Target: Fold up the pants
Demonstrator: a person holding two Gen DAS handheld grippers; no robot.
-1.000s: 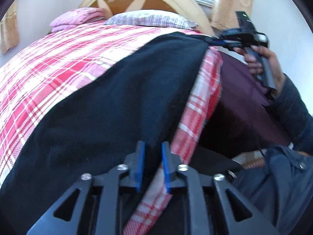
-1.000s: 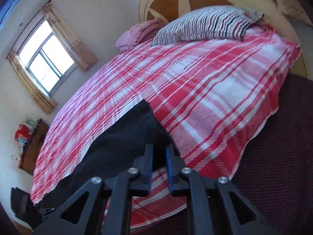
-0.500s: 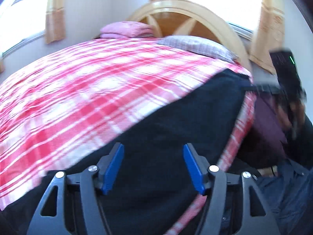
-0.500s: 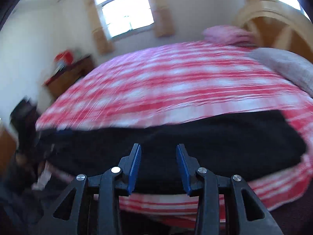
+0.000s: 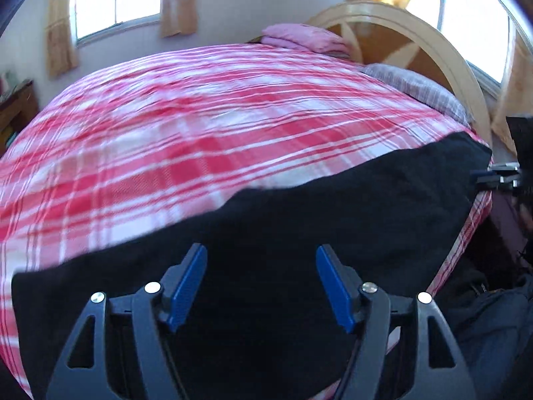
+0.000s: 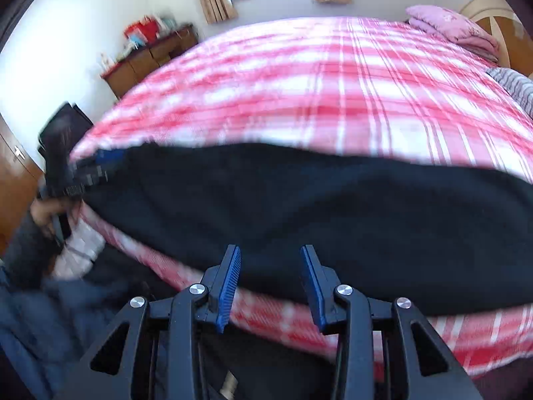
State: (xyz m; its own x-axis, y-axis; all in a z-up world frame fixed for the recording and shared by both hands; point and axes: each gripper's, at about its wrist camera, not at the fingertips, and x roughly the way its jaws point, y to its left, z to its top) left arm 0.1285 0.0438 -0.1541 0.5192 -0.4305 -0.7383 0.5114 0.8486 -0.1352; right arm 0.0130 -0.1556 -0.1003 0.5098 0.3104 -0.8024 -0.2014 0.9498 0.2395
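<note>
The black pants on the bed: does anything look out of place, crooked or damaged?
Nothing looks damaged. The black pants lie as a flat band along the near side of the plaid bedspread, close to its edge. Both the left gripper and the right gripper are open and hold nothing. The pictures are blurred, so small wrinkles cannot be judged.

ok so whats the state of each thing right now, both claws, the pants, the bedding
left claw: open, holding nothing, over the pants
right claw: open, holding nothing, at the near edge of the pants
pants: black, spread flat along the near edge of the bed, not gripped
checked bedspread: spread over the bed, under the pants
pink blanket: folded, by the headboard
striped pillow: lying at the head of the bed
</note>
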